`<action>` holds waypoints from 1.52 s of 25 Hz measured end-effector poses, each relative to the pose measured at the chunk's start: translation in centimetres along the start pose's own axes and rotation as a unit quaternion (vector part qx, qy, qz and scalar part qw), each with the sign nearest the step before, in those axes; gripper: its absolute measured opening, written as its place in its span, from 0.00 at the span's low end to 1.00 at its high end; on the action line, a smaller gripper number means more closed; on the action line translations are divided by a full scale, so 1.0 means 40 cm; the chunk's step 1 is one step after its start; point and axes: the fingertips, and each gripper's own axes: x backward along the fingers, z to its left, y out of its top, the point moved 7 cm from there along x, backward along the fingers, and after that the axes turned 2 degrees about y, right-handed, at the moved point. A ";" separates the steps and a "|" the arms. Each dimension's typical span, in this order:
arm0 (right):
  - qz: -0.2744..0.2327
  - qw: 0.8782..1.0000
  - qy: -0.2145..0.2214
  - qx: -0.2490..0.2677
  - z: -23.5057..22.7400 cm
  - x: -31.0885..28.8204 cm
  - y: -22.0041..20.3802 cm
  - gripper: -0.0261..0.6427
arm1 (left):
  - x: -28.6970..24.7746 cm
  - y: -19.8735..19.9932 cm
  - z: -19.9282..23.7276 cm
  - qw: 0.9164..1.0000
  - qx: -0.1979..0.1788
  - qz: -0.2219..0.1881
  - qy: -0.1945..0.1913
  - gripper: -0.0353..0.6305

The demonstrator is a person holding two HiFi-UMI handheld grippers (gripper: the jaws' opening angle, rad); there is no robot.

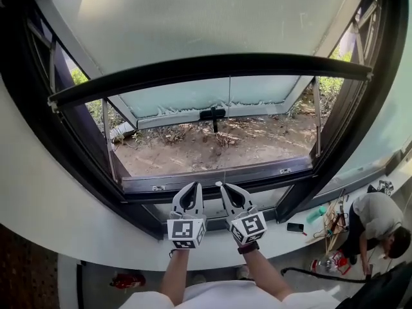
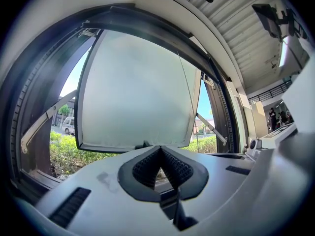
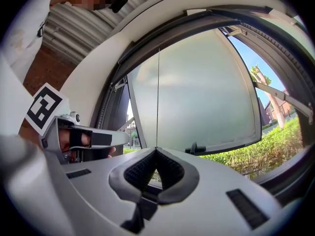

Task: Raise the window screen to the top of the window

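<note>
Grey grippers hover side by side before the window frame (image 1: pixel 212 176), the left gripper (image 1: pixel 193 185) clamped shut on nothing, the right gripper (image 1: pixel 223 185) pinching a thin pull cord (image 1: pixel 226 127). That cord climbs to the dark bottom bar of the window screen (image 1: pixel 212 68), which sits partway up the opening, with a frosted sash (image 1: pixel 193 96) propped outward beyond.

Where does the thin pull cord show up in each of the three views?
Head view: the pull cord runs down near the centre toward the right tool.
Left gripper view: a thin line over the frosted sash, right of centre.
Right gripper view: vertical, at the centre, ending at the right tool's shut tips.
Shared landmark: the black handle on the sash's lower edge.
</note>
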 end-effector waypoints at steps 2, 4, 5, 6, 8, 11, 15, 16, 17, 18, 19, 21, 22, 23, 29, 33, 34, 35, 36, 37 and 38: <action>-0.008 1.000 -0.005 0.002 -0.010 -0.003 0.016 0.04 | -0.001 0.012 0.000 1.000 0.000 -0.004 -0.002 0.05; -0.018 1.000 -0.009 0.009 -0.021 -0.007 0.037 0.04 | -0.007 0.025 -0.002 1.000 -0.002 -0.010 -0.006 0.05; -0.022 1.000 -0.010 0.013 -0.025 -0.010 0.046 0.04 | -0.011 0.031 -0.003 1.000 -0.003 -0.012 -0.008 0.05; -0.025 0.999 -0.010 0.018 -0.027 -0.015 0.055 0.04 | -0.015 0.037 -0.003 1.000 -0.003 -0.014 -0.008 0.05; -0.030 0.999 -0.009 0.020 -0.028 -0.028 0.065 0.04 | -0.024 0.048 -0.002 1.000 -0.004 -0.018 -0.010 0.05; -0.036 0.999 -0.008 0.017 -0.024 -0.039 0.078 0.04 | -0.034 0.067 -0.005 1.000 -0.005 -0.026 -0.016 0.05; -0.047 0.999 -0.006 0.022 -0.023 -0.048 0.106 0.04 | -0.047 0.104 -0.003 0.999 -0.008 -0.043 -0.020 0.05; -0.050 0.998 -0.007 0.024 -0.025 -0.051 0.116 0.04 | -0.051 0.113 -0.001 0.999 -0.008 -0.047 -0.020 0.05; -0.053 0.998 -0.008 0.025 -0.028 -0.053 0.124 0.04 | -0.056 0.121 0.000 0.998 -0.008 -0.051 -0.020 0.05; -0.055 0.998 -0.009 0.027 -0.031 -0.055 0.132 0.04 | -0.059 0.127 0.001 0.998 -0.008 -0.054 -0.021 0.05; -0.058 0.998 -0.010 0.027 -0.035 -0.055 0.138 0.04 | -0.062 0.132 0.000 0.998 -0.008 -0.056 -0.022 0.05; -0.062 0.998 -0.012 0.027 -0.041 -0.054 0.147 0.04 | -0.065 0.139 -0.002 0.998 -0.010 -0.057 -0.023 0.05; -0.064 0.998 -0.013 0.027 -0.043 -0.055 0.151 0.04 | -0.066 0.143 -0.003 0.998 -0.011 -0.057 -0.023 0.05; -0.066 0.997 -0.013 0.026 -0.046 -0.056 0.156 0.04 | -0.068 0.146 -0.004 0.998 -0.013 -0.057 -0.024 0.05; -0.088 0.996 -0.008 0.033 -0.052 -0.078 0.205 0.04 | -0.083 0.177 -0.002 0.997 -0.016 -0.065 -0.026 0.05; -0.106 0.993 -0.007 0.046 -0.054 -0.094 0.251 0.04 | -0.091 0.197 -0.001 0.997 -0.016 -0.074 -0.026 0.05; -0.110 0.993 -0.006 0.047 -0.056 -0.098 0.261 0.04 | -0.093 0.202 -0.002 0.997 -0.017 -0.076 -0.027 0.05; -0.114 0.992 -0.004 0.048 -0.058 -0.103 0.270 0.04 | -0.095 0.207 -0.004 0.996 -0.018 -0.078 -0.027 0.05; -0.118 0.992 -0.001 0.050 -0.057 -0.109 0.279 0.04 | -0.096 0.211 -0.004 0.996 -0.020 -0.079 -0.028 0.05; -0.121 0.991 0.002 0.052 -0.056 -0.117 0.289 0.04 | -0.096 0.213 -0.005 0.996 -0.021 -0.079 -0.028 0.05; -0.123 0.991 0.005 0.056 -0.054 -0.127 0.300 0.04 | -0.095 0.215 -0.005 0.996 -0.021 -0.080 -0.028 0.05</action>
